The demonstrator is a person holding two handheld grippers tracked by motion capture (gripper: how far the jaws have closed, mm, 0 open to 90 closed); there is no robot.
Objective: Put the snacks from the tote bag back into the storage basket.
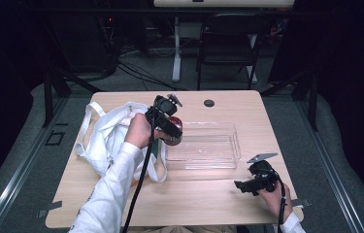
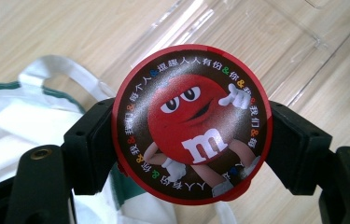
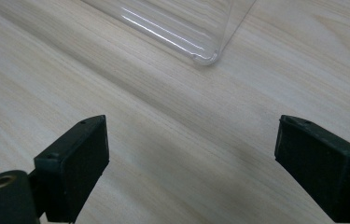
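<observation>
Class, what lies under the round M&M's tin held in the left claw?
Under the M&M's tin show the clear tray, white tote bag and table; directly beneath is covered.

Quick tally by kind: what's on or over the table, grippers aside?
White tote bag: 1
Clear plastic tray: 1
Red M&M's tin, clamped in the left gripper: 1
Small dark disc on the table: 1
Total: 4
</observation>
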